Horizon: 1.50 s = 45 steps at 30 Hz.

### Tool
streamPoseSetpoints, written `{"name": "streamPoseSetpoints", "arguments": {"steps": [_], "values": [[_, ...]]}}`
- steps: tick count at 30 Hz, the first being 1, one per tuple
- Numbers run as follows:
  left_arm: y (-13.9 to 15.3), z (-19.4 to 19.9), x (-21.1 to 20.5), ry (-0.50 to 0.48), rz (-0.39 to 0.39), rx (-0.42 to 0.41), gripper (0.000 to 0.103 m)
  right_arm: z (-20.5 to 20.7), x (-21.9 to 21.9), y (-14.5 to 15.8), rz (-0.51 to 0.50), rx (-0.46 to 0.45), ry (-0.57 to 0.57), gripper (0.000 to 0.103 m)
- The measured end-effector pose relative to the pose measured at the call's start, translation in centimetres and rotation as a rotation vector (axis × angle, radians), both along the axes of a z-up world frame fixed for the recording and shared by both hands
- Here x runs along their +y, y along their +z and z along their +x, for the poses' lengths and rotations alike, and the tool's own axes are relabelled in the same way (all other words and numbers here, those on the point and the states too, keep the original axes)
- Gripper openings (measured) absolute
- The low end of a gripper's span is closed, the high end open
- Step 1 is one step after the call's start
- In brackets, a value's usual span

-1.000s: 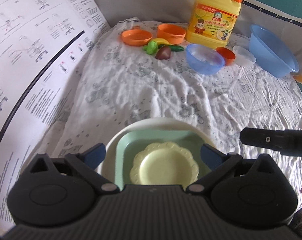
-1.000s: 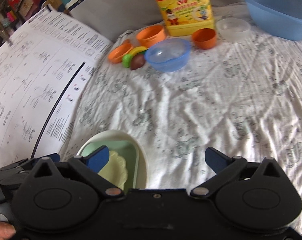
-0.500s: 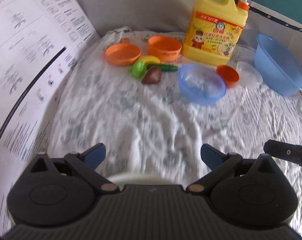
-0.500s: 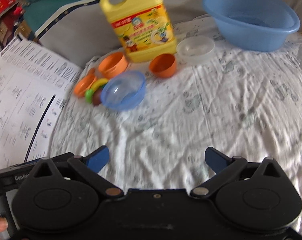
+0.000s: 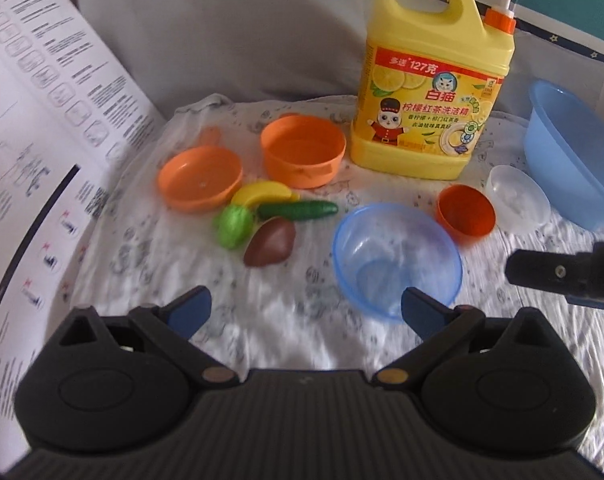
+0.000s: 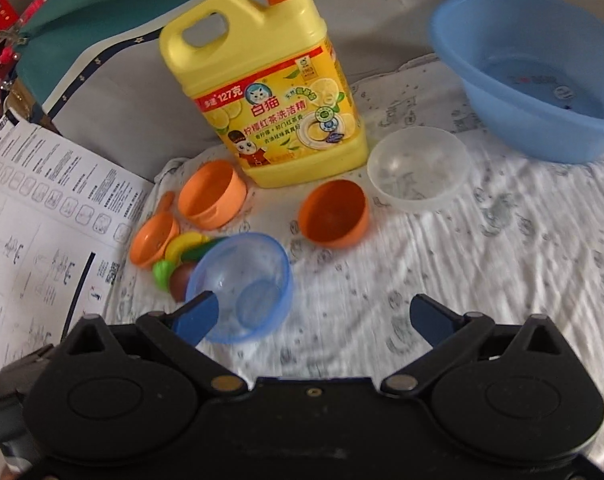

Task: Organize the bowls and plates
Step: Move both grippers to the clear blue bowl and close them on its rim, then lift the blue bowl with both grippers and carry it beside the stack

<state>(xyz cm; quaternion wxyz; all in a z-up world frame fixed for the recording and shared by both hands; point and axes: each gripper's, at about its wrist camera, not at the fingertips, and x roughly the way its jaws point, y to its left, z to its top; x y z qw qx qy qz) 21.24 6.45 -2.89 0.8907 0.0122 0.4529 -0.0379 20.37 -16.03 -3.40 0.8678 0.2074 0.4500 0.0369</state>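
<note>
Left gripper point(image 5: 306, 310): I read it as released, jaws wide, nothing between them, above the white cloth point(image 5: 285, 320)
Right gripper point(image 6: 316, 316): also spread wide and empty
Blue bowl point(image 5: 396, 258): upright on the cloth, just ahead of my left gripper's right finger
Small orange bowl point(image 6: 334, 214): tipped on its side, between the blue bowl and the clear bowl point(image 6: 418, 168)
Orange cup point(image 5: 302, 150): beside the yellow detergent jug point(image 5: 432, 92)
Orange plate point(image 5: 199, 178): left of the cup, toy food point(image 5: 269, 220) touching it
Blue basin point(image 6: 534, 76): far right

Left tongs point(image 5: 305, 312), right tongs point(image 6: 317, 318): agape, empty.
</note>
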Motion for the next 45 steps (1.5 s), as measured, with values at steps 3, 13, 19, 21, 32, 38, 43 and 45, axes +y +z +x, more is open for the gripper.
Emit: {"name": "streamPoseSetpoints", "arguments": {"steps": [3,13,19,21,32,38,43,45], "values": [[-0.8,1.2,-0.6,-0.006,0.010,0.004,0.098,1.8,0.4,-1.1,0.020,0.022,0.004,0.103],[-2.9,2.6,-1.6,-0.071,-0.016,0.039,0.049,4.5,1.8,-3.6,0.034,0.056,0.045,0.030],[-3.5,2.1,-2.7,-0.120,-0.020,0.059,0.023,4.3,2.1,-3.9,0.061,0.054,0.082,0.011],[-3.5,1.6,-3.1,-0.130,-0.003,0.054,0.023,3.9,2.2,-3.6,0.038,0.041,0.086,0.011],[-2.3,-1.4,-4.6,-0.158,-0.014,0.066,0.023,0.5,0.7,-1.2,0.014,0.015,0.063,0.011],[-1.1,-4.5,-5.9,-0.202,-0.024,0.074,0.023,-3.3,-0.9,0.3,0.013,-0.005,0.033,0.011],[-0.2,-7.9,-6.9,-0.243,-0.023,0.079,0.023,-7.2,-2.5,0.9,0.025,-0.004,0.012,0.011],[0.0,-9.2,-7.1,-0.256,-0.023,0.085,0.023,-8.8,-3.1,1.0,0.034,-0.002,0.005,0.011]]}}
